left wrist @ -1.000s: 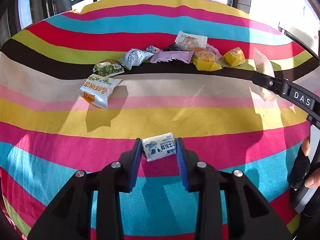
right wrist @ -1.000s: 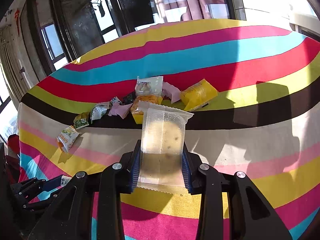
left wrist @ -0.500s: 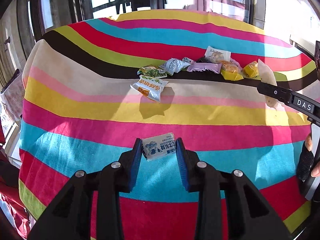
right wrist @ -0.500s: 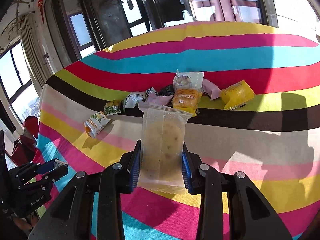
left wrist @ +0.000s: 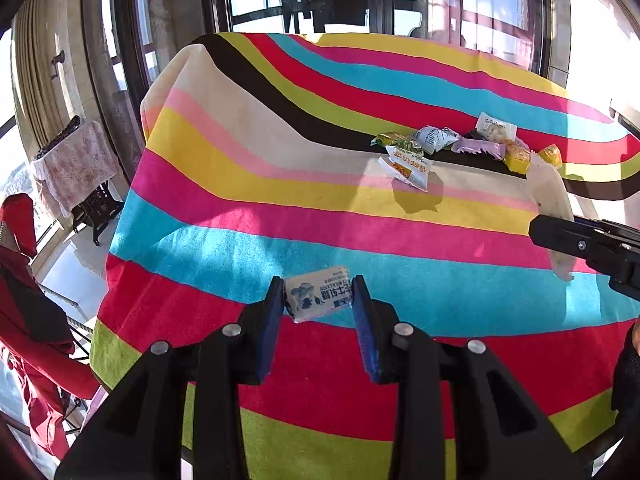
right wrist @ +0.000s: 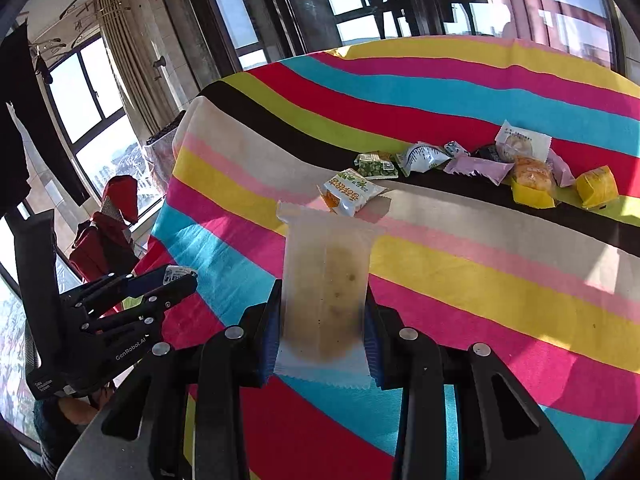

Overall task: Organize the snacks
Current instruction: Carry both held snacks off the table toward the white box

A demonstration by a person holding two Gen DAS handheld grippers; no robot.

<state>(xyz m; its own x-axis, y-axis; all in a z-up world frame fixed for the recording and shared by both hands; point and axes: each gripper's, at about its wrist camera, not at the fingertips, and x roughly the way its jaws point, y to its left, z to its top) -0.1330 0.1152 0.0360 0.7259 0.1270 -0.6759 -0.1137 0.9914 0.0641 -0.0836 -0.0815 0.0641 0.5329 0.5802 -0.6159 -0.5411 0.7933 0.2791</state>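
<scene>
A: Status? The striped tablecloth (left wrist: 280,184) carries a row of wrapped snacks (left wrist: 460,148) near its far edge.

B: Two more are unplaced. Your right gripper (right wrist: 322,336) clamps a frosted clear cookie packet (right wrist: 326,280); your left gripper (left wrist: 318,308) clamps a small white-blue candy packet (left wrist: 318,298), both over the near edge.

Two grippers each hold one snack: the left gripper (left wrist: 318,300) a small white packet with blue print (left wrist: 318,298), the right gripper (right wrist: 322,332) a clear-wrapped round biscuit (right wrist: 326,292). On the striped counter (right wrist: 480,280) lie about ten more wrapped snacks: two green-printed packets (right wrist: 352,192) (right wrist: 374,169), two white pouches (right wrist: 420,158) (right wrist: 522,142), two pink wrappers (right wrist: 478,169) (right wrist: 560,172), two yellow cakes (right wrist: 532,186) (right wrist: 596,186), one small pale sweet (right wrist: 456,148) and one dark item (right wrist: 486,152).
</scene>
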